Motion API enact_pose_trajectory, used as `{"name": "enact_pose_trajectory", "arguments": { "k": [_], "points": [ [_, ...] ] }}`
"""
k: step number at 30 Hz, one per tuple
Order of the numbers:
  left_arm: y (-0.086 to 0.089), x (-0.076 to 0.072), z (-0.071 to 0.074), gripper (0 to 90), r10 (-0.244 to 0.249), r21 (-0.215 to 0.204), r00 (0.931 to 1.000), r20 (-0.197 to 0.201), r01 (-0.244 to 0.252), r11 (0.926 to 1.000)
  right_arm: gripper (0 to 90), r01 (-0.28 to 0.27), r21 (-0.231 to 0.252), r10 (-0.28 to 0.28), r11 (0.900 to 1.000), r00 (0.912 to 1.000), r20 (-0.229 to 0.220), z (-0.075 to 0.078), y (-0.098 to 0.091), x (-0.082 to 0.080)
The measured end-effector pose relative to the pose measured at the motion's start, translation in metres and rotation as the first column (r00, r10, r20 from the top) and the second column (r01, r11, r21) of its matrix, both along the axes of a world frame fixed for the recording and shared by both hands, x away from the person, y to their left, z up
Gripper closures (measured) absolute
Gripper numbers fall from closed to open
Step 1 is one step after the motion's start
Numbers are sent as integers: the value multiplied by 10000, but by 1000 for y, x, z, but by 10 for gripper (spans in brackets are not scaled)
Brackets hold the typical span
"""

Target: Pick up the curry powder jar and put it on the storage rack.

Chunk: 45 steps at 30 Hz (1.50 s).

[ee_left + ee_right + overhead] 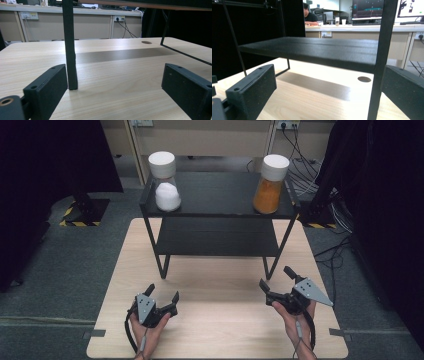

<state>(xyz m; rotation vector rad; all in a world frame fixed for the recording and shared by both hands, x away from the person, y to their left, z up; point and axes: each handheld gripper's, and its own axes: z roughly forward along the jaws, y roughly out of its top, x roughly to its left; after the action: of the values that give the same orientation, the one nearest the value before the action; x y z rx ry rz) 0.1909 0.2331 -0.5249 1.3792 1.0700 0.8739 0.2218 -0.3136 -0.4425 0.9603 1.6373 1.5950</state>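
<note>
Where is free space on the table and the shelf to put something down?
Bare tabletop lies between the left gripper and right gripper, in front of the black shelf. Its top tier is free between the white jar and the orange jar; the lower tier is bare. Both top-tier ends are occupied.
</note>
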Motion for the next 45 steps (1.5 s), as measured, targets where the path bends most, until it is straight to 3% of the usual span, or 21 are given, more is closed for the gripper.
{"name": "enact_pose_trajectory", "arguments": {
  "k": [45],
  "points": [
    [0, 0, 0, 59, -11, -7, 10000, -8, 11, 10000, 6, 226, -129, -241, 9997, 9904, -1358, -46, -8, -4]
  ]
}}
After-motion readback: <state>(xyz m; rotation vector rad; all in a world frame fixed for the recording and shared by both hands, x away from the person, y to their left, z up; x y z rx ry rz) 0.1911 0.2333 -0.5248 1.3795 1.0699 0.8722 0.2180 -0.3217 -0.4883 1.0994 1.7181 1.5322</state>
